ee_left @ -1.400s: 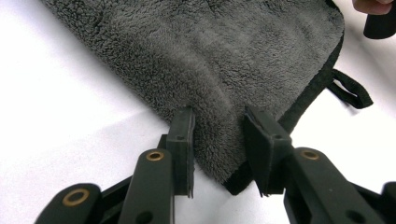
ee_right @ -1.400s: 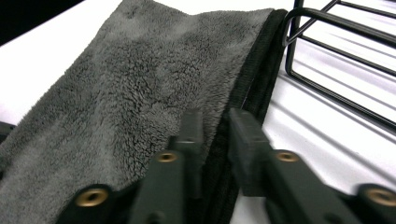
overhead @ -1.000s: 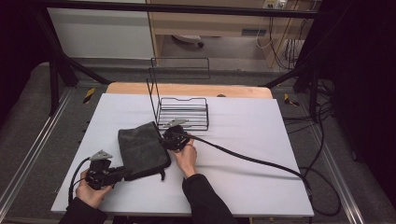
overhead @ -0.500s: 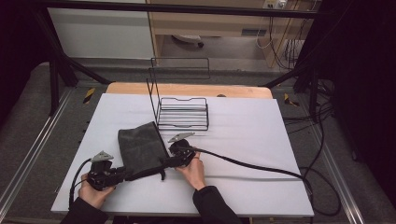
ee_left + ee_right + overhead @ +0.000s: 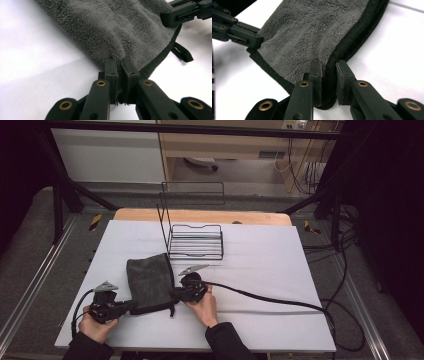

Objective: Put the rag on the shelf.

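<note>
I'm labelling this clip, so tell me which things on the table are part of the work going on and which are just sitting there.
In use: grey towel; left gripper and right gripper, both just closed on its near corners.

Lying about: black wire rack, standing beyond the towel; white table cover.

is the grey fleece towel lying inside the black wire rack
No, the grey fleece towel lies flat on the white table, in front of the black wire rack.
</note>
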The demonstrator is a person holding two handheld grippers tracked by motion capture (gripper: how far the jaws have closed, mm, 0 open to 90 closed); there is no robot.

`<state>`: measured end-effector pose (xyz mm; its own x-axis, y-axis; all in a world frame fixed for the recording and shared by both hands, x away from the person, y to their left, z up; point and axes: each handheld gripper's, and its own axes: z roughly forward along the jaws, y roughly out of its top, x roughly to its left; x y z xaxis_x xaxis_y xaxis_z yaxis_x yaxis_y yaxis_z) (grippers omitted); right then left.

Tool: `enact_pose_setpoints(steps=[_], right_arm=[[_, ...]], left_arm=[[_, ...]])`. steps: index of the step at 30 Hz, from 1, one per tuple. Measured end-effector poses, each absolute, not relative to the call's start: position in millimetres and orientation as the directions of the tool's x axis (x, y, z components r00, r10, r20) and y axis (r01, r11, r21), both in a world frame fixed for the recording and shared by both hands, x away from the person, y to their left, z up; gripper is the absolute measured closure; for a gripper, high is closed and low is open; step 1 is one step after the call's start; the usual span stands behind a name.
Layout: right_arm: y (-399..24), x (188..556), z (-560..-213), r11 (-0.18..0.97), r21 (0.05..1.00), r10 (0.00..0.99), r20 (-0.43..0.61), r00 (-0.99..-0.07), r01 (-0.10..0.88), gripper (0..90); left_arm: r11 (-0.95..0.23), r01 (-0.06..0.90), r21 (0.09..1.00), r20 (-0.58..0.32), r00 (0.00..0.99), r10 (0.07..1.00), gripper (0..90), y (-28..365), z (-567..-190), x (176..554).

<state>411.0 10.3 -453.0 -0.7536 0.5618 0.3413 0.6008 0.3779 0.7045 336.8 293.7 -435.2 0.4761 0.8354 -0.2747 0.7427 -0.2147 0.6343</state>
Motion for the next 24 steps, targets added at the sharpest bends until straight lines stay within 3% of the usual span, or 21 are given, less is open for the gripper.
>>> enact_pose_setpoints(steps=[1, 3, 4, 6, 10, 11, 19, 24], right_arm=[[11, 409, -454, 0.372, 0.711, 0.561, 0.34, -0.755, 0.597, 70.2], [13, 407, -457, 0.357, 0.731, 0.575, 0.318, -0.754, 0.581, 47.3], [14, 406, -459, 0.362, 0.729, 0.583, 0.309, -0.751, 0.581, 46.0], [17, 403, -460, 0.36, 0.746, 0.587, 0.285, -0.757, 0.56, 49.3], [22, 400, -459, 0.378, 0.73, 0.577, 0.295, -0.762, 0.569, 74.8], [21, 401, -458, 0.38, 0.727, 0.572, 0.301, -0.763, 0.572, 77.5], [5, 394, -441, 0.411, 0.715, 0.553, 0.297, -0.778, 0.565, 80.6], [-8, 370, -441, 0.401, 0.709, 0.566, 0.306, -0.765, 0.58, 79.3]], left_arm=[[-0.22, 0.746, 0.628, -0.269, 0.474, 0.839, 84.3, 295, -435, 336], [-0.223, 0.752, 0.62, -0.276, 0.475, 0.836, 84.2, 296, -437, 336], [-0.222, 0.755, 0.617, -0.28, 0.474, 0.835, 84.1, 296, -438, 337], [-0.213, 0.76, 0.614, -0.297, 0.472, 0.83, 84.0, 297, -440, 338], [-0.215, 0.757, 0.617, -0.294, 0.476, 0.829, 84.0, 296, -440, 337], [-0.212, 0.756, 0.619, -0.295, 0.475, 0.829, 84.1, 295, -440, 336], [-0.189, 0.761, 0.621, -0.397, 0.513, 0.761, 84.1, 290, -437, 328], [-0.246, 0.749, 0.616, -0.355, 0.542, 0.762, 84.0, 285, -433, 321]])
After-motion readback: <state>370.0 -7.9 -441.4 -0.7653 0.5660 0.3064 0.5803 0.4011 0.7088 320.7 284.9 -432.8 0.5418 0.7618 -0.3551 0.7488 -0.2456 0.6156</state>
